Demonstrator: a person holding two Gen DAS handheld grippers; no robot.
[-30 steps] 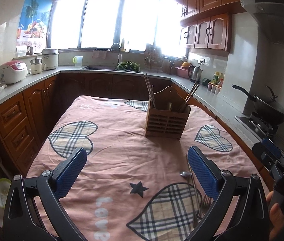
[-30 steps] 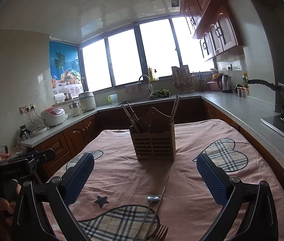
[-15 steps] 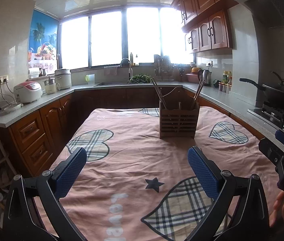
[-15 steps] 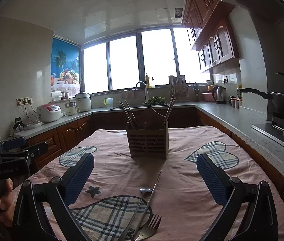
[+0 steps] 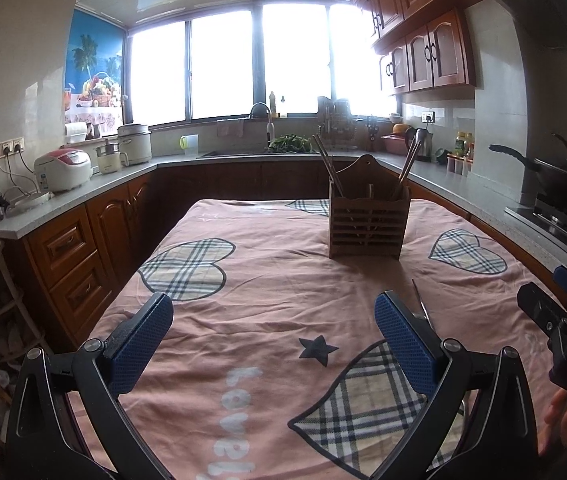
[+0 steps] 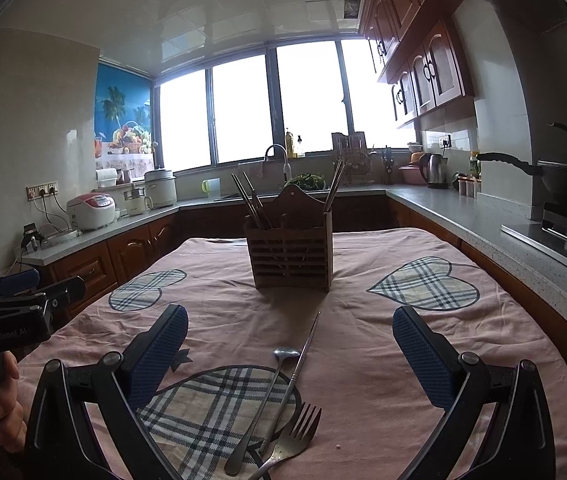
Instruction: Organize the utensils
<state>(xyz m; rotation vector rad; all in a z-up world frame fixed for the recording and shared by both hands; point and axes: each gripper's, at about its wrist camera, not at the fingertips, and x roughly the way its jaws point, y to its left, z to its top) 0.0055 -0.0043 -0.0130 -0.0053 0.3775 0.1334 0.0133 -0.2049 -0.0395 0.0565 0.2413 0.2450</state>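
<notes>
A wooden slatted utensil holder point(image 6: 289, 254) with chopsticks in it stands mid-table; it also shows in the left wrist view point(image 5: 367, 222). In the right wrist view a metal spoon point(image 6: 261, 404), a single metal chopstick point(image 6: 295, 372) and a fork point(image 6: 291, 438) lie on the pink cloth between my fingers. My right gripper point(image 6: 289, 354) is open and empty just above them. My left gripper point(image 5: 273, 334) is open and empty over the cloth to the left; the chopstick tip point(image 5: 419, 298) shows beside its right finger.
The table point(image 6: 383, 340) wears a pink cloth with plaid hearts. Counters run round it: a rice cooker point(image 5: 63, 164) on the left, a sink point(image 5: 261, 120) at the back, a wok point(image 5: 563, 184) on the stove at the right.
Both grippers have drawn back and tilted up, so the holder looks farther off. The spoon, chopstick and fork now lie between my right fingers. Both grippers stay open.
</notes>
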